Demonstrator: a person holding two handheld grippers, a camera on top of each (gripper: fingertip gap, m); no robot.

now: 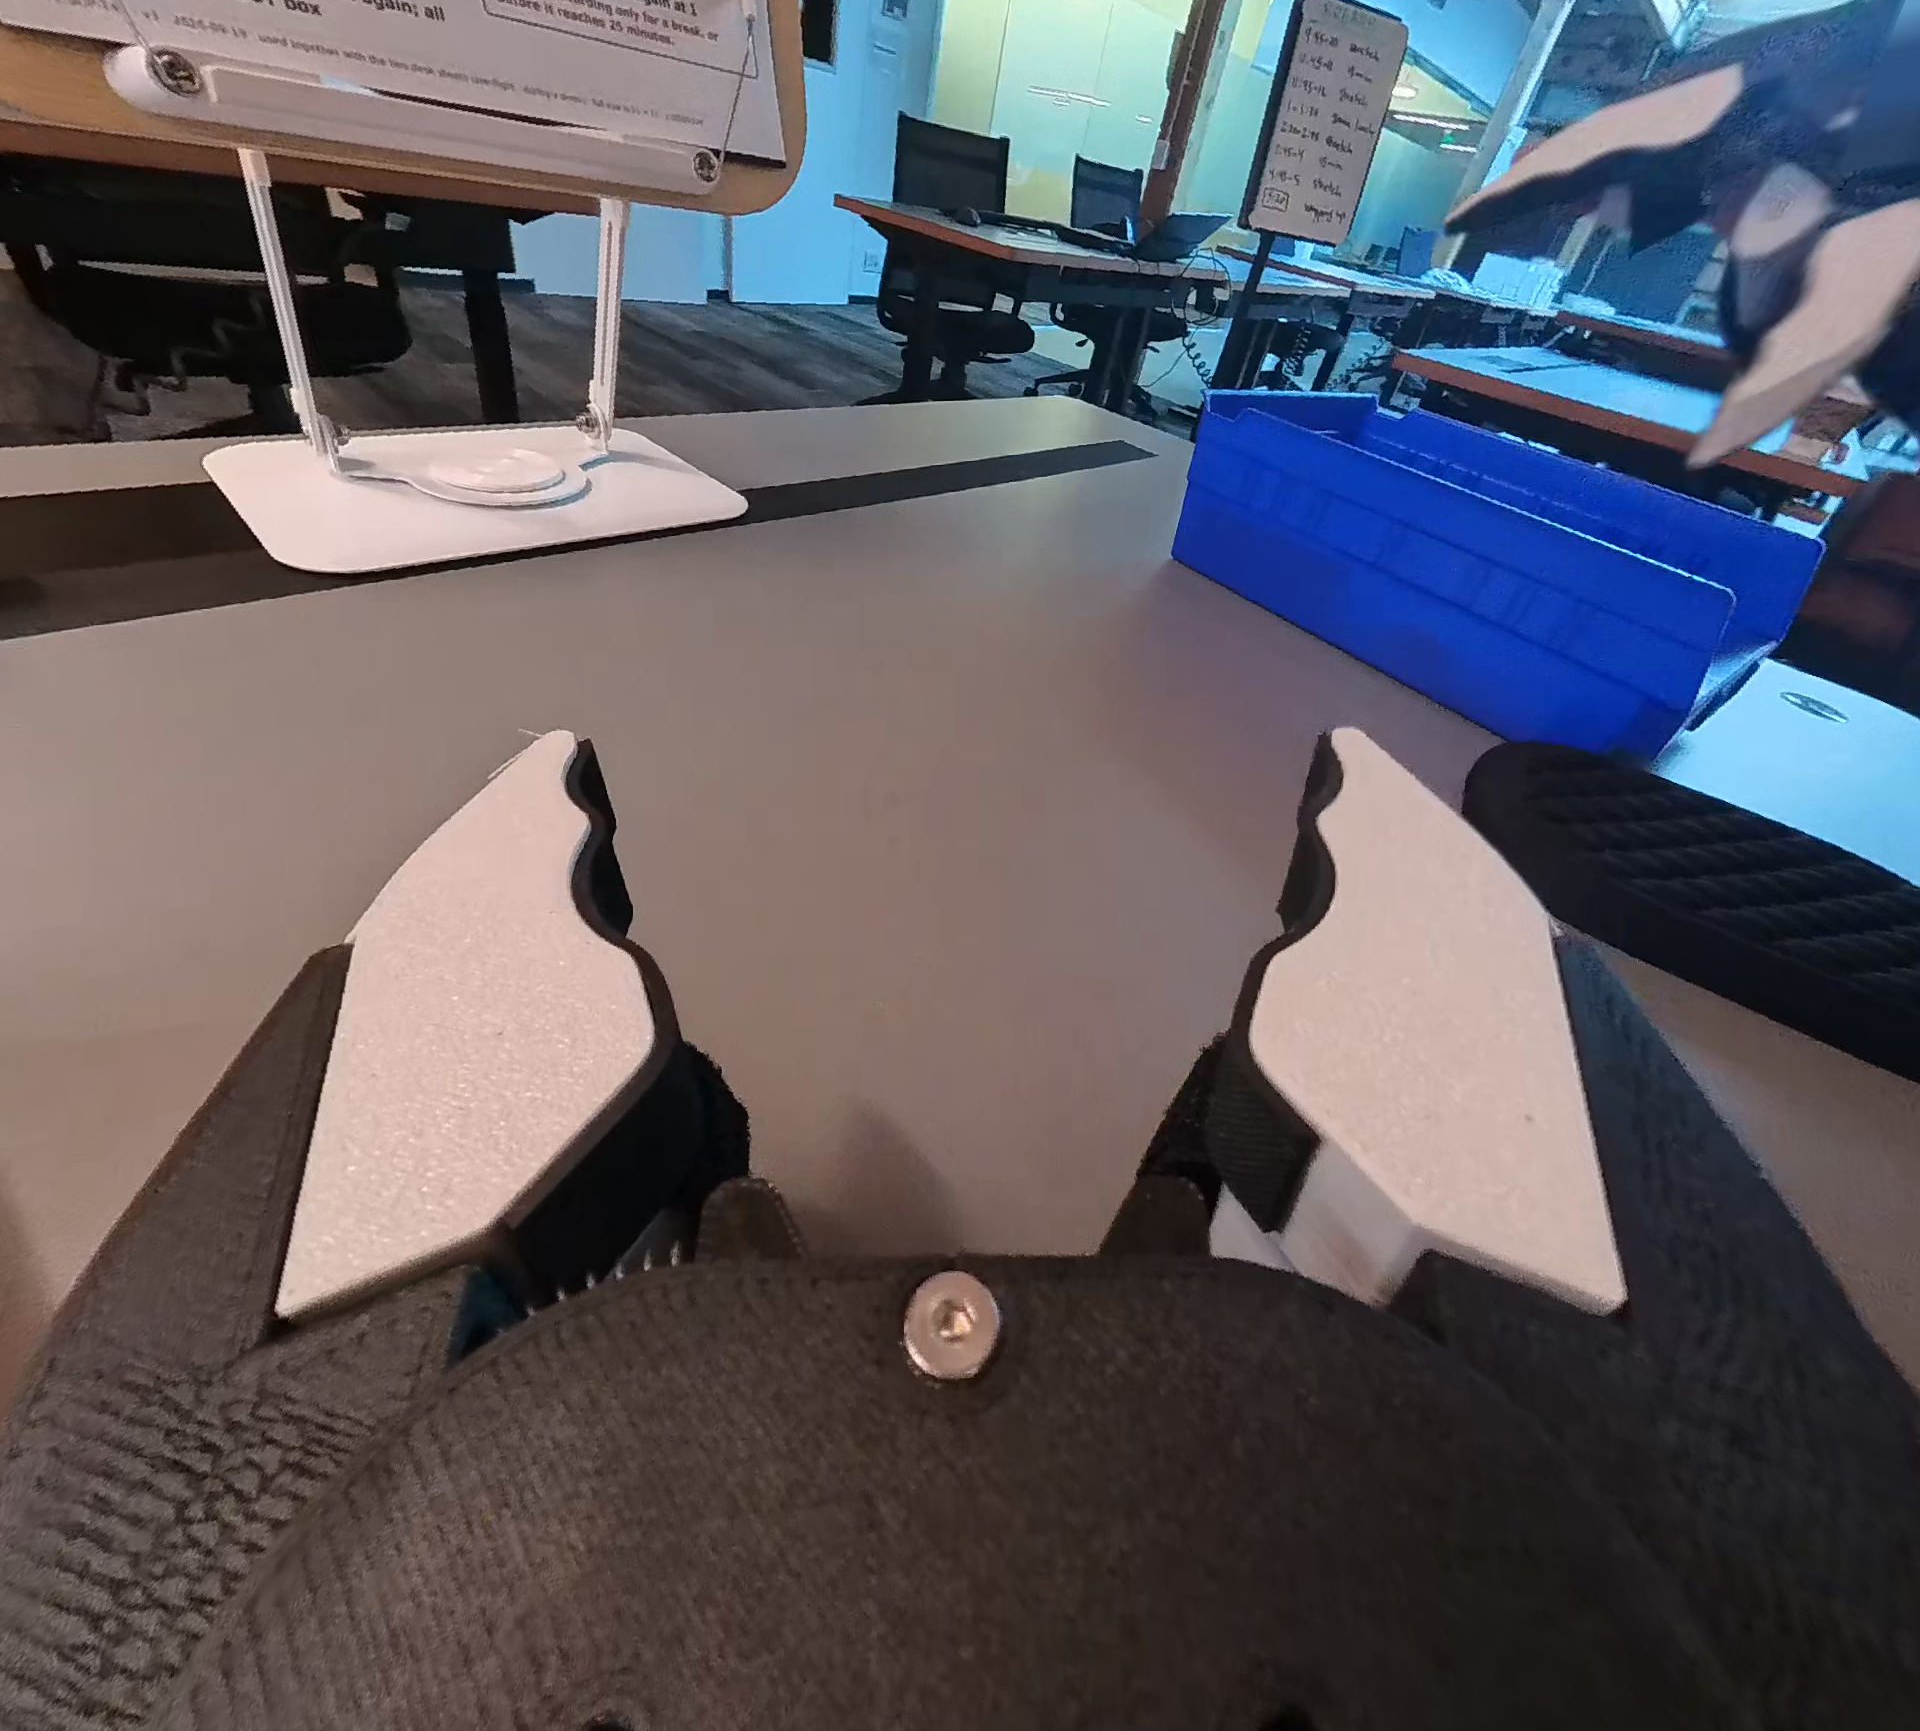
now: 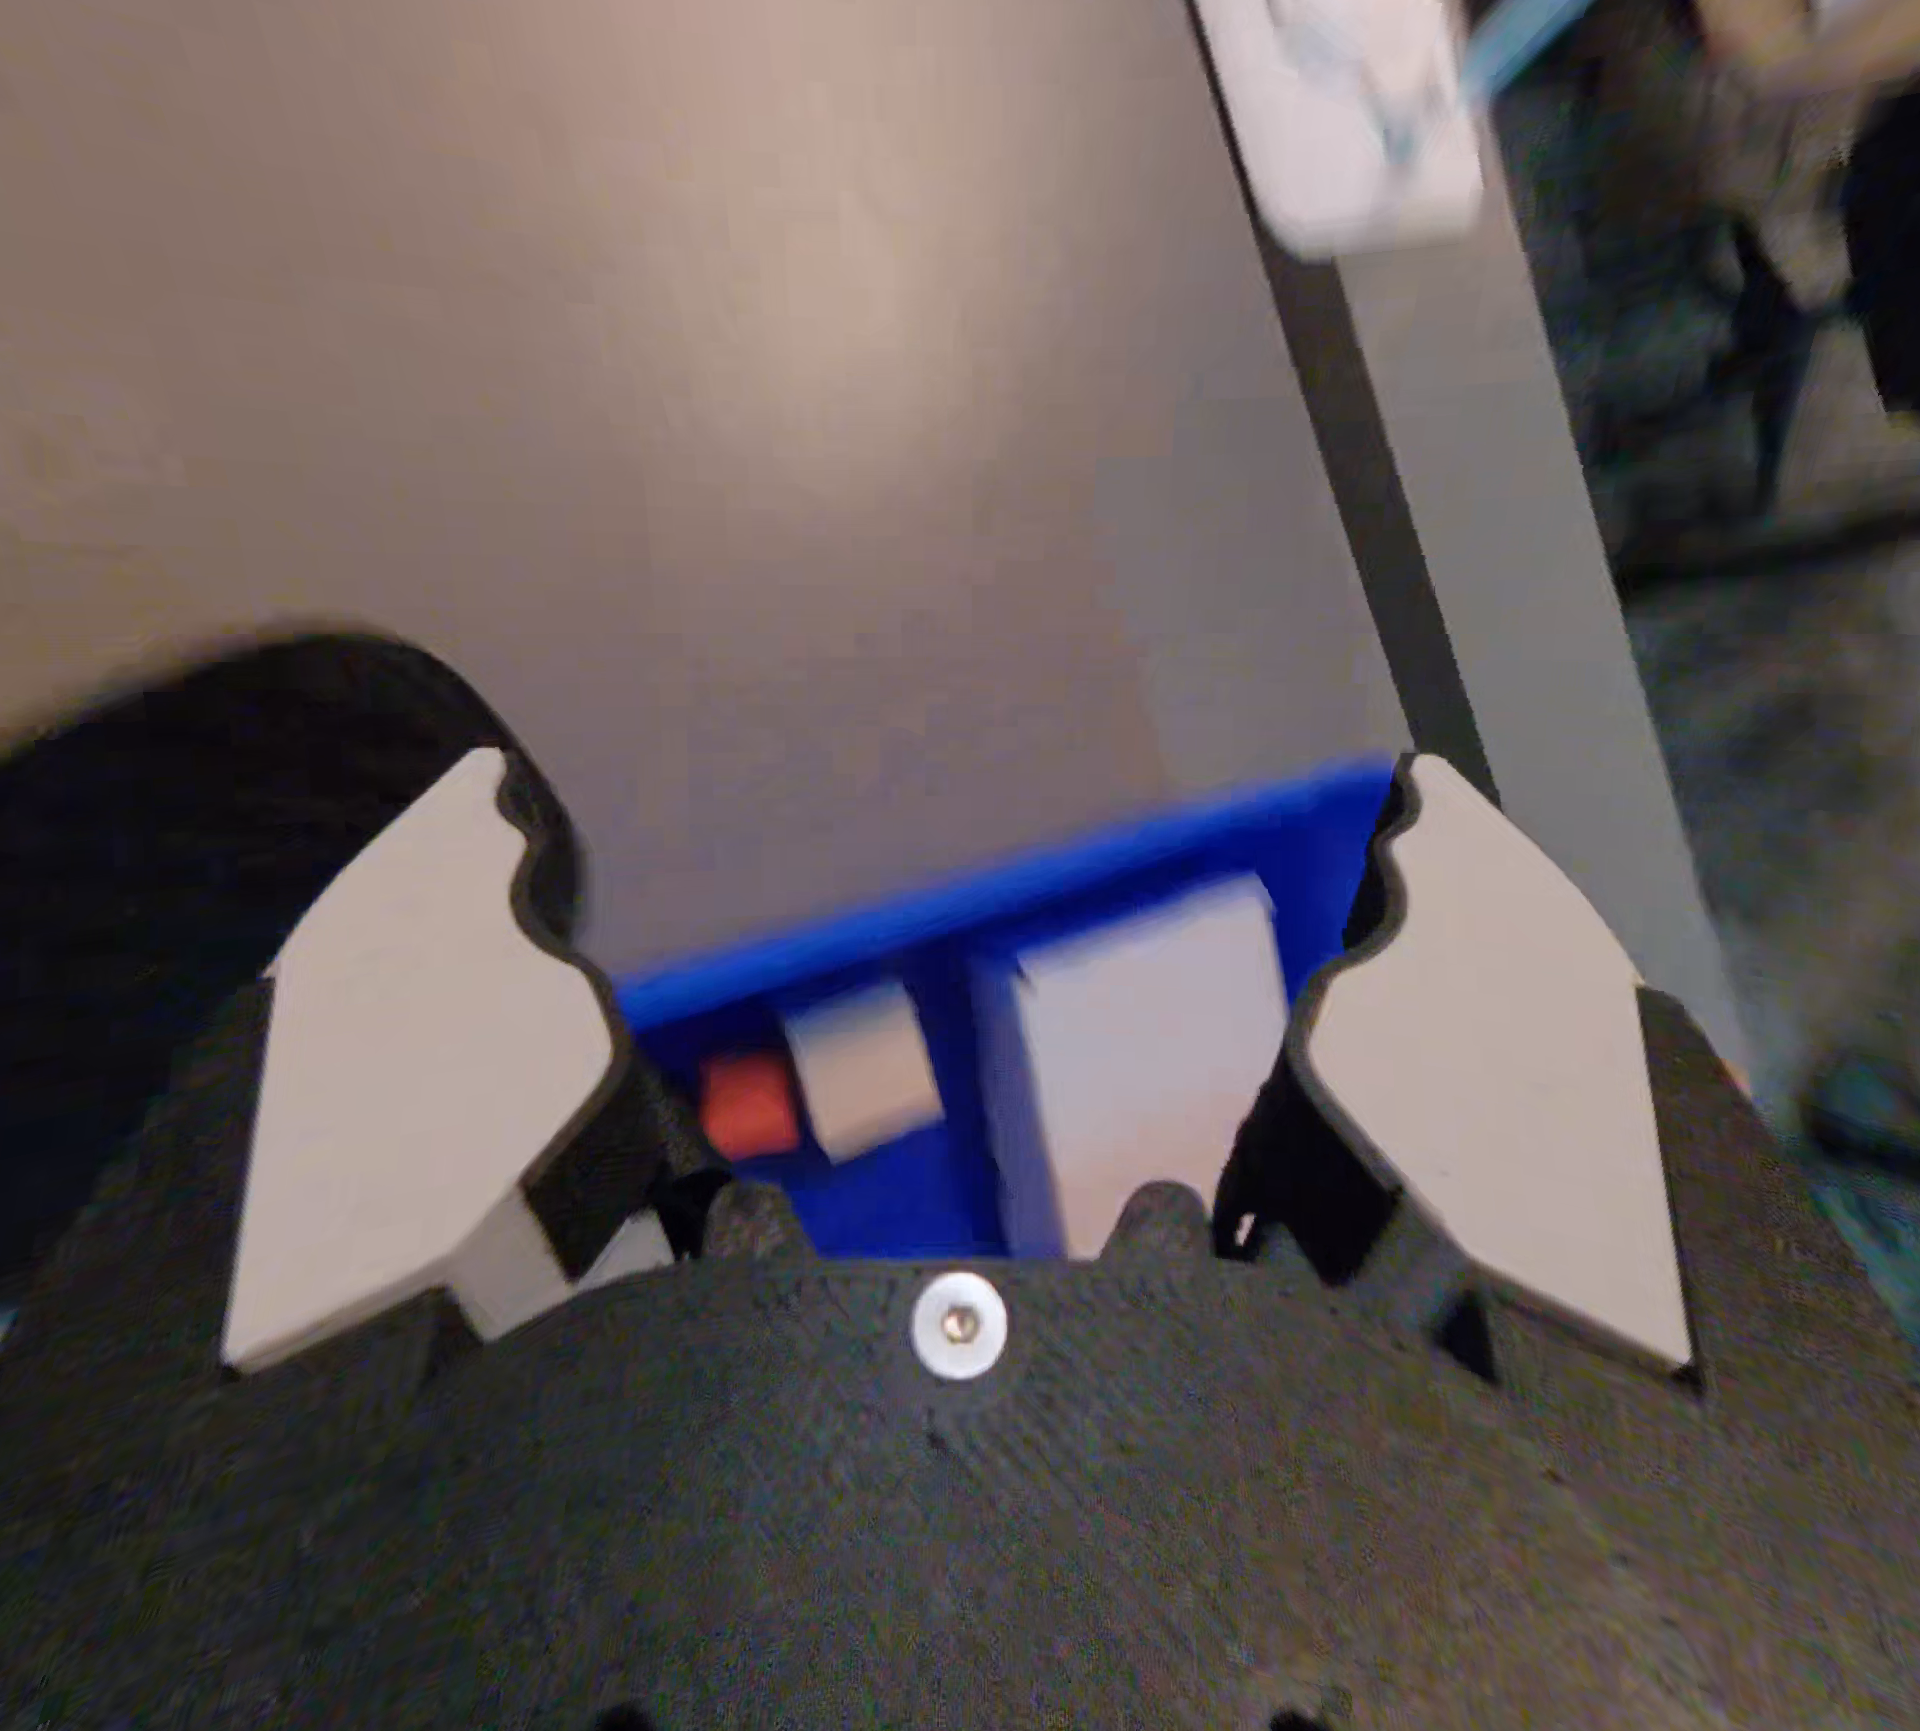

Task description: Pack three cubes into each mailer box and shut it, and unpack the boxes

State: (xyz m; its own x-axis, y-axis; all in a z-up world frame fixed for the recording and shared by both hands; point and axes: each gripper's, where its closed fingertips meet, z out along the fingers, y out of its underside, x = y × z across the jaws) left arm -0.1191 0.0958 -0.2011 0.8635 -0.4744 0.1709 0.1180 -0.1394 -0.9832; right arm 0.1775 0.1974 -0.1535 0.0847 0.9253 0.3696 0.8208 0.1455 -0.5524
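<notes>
My left gripper (image 1: 951, 746) is open and empty, low over the bare grey table (image 1: 883, 642). A blue bin (image 1: 1455, 580) stands to its right. My right gripper (image 2: 951, 777) is open and empty and looks down from above the blue bin (image 2: 1039, 860). In the bin lie a red cube (image 2: 746, 1105), a small white box (image 2: 862, 1068) beside it and a larger white mailer box (image 2: 1143, 1058), apparently shut. The right gripper also shows in the left wrist view (image 1: 1621, 320), high at the right above the bin. The right wrist view is blurred.
A white stand (image 1: 468, 486) holding an instruction sheet stands at the back left of the table; it also shows blurred in the right wrist view (image 2: 1351, 19). A black textured pad (image 1: 1704, 860) lies right of the left gripper. Desks, chairs and a whiteboard stand beyond. From my right tips it is roughly 15 centimetres to the red cube (image 2: 746, 1105); from my left, 40 centimetres.
</notes>
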